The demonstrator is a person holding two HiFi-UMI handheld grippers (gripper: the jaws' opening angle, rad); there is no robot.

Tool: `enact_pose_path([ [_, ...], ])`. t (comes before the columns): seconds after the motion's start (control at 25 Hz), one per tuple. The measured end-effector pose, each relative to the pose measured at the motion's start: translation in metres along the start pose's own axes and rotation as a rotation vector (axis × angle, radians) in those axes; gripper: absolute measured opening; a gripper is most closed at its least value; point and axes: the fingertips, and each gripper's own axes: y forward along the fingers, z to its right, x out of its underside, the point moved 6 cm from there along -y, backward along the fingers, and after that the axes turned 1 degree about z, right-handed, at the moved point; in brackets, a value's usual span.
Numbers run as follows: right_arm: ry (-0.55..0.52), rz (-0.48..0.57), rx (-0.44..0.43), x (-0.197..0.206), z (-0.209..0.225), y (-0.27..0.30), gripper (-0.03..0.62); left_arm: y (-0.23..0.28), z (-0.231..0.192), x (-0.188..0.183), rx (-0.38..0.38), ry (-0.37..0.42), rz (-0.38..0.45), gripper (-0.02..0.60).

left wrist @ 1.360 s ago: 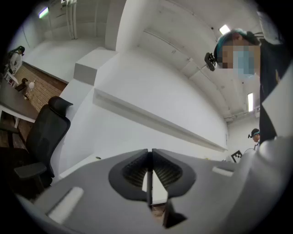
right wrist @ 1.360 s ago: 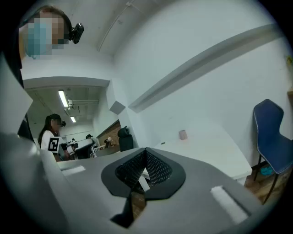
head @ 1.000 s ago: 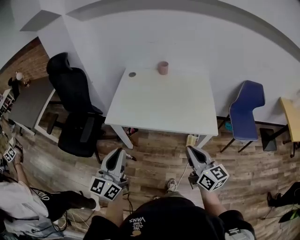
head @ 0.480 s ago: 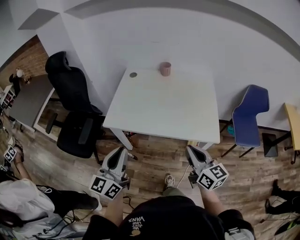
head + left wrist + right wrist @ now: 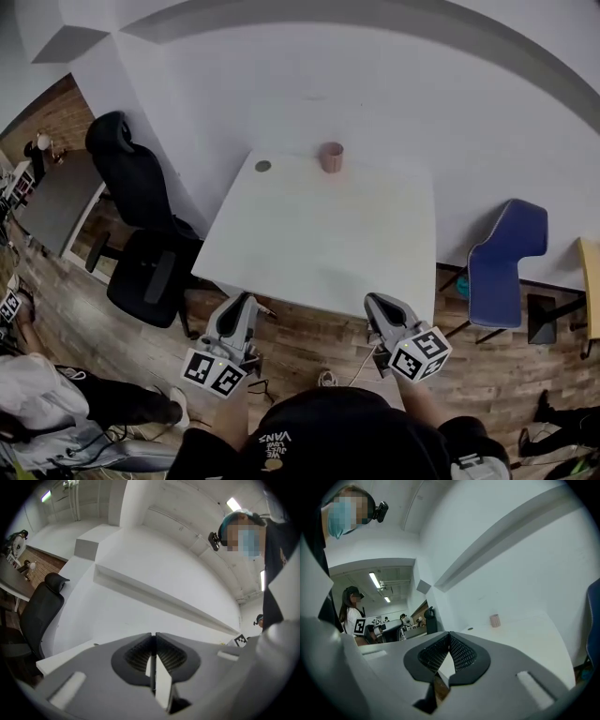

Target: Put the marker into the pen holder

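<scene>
The desk [image 5: 319, 234] has drawn closer to both tools. The left tool [image 5: 241, 302] and right tool [image 5: 373, 305] hang by its near edge, jaws pressed together, holding nothing. The pink holder [image 5: 330, 157] stands at the desk's far edge.

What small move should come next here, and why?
Probably carry the left tongs and the right tongs forward over the table. Both are shut with nothing between them and are short of its near edge, while the pink cup stands at its far edge.
</scene>
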Motion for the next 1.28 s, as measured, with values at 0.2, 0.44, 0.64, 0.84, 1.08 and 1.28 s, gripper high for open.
enact_pose_path([
  [0.2, -0.004, -0.018, -0.014, -0.007, 0.028, 0.014, 0.001, 0.026, 0.000, 0.010, -0.016, 0.000, -0.005, 0.078],
  [0.44, 0.012, -0.035, -0.015, -0.006, 0.042, 0.036, 0.000, 0.051, -0.015, 0.015, -0.012, -0.011, -0.023, 0.078],
  [0.64, 0.024, -0.039, 0.029, -0.007, 0.049, 0.057, 0.002, 0.080, -0.038, 0.016, 0.029, -0.023, -0.043, 0.078],
  [0.84, 0.042, -0.021, 0.093, -0.008, 0.056, 0.087, 0.002, 0.116, -0.073, 0.008, 0.092, -0.034, -0.066, 0.078],
  [1.08, 0.053, 0.001, 0.171, -0.015, 0.058, 0.128, 0.002, 0.157, -0.115, -0.001, 0.172, -0.051, -0.097, 0.078],
  [1.28, 0.062, 0.017, 0.236, -0.019, 0.055, 0.157, 0.002, 0.187, -0.146, -0.009, 0.246, -0.062, -0.115, 0.078],
])
